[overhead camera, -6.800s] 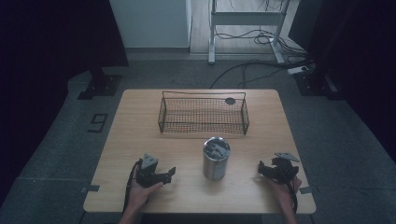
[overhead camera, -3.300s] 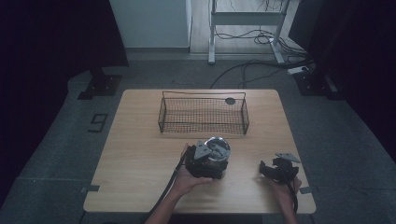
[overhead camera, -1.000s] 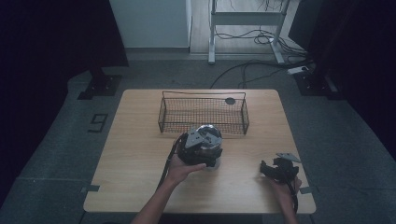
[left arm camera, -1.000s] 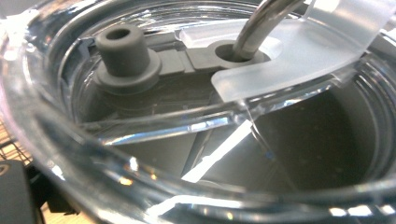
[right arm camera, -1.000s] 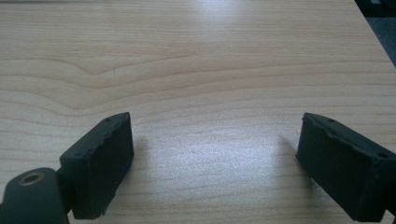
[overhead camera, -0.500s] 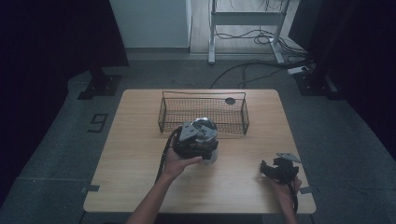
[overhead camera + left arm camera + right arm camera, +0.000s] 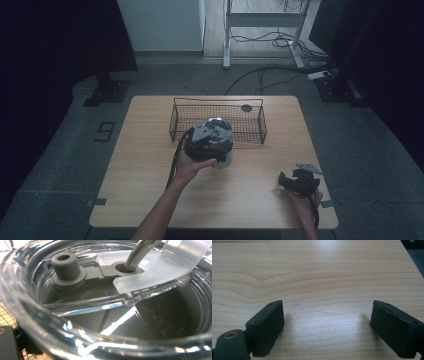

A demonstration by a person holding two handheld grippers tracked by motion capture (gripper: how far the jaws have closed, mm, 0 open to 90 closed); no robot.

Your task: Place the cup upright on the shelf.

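At the pale wooden table [image 7: 150,200], my left gripper [image 7: 204,142] is clamped on a steel tumbler with a clear plastic lid [image 7: 220,142], which I hold above the tabletop just in front of the black wire basket [image 7: 250,117]. From above, the gripper's body and grey plate cover most of the tumbler's near side, and its black cable [image 7: 176,160] loops down beside my left hand [image 7: 192,167]. The left gripper view looks straight onto the lid [image 7: 150,272]: a grey rubber plug [image 7: 65,267] stands up at the left, a metal straw [image 7: 140,252] passes through a hole beside it, and the dark inside of the cup shows through the plastic. The basket's mesh is at the left edge of that view.

My right gripper [image 7: 299,182] rests low at the table's near right corner, well apart from the tumbler. Its 2 black pads [image 7: 265,326] stand wide apart in the right gripper view, with bare wood grain between them and their shadows falling on the tabletop.

A small dark disc [image 7: 246,108] lies on the table behind the basket.
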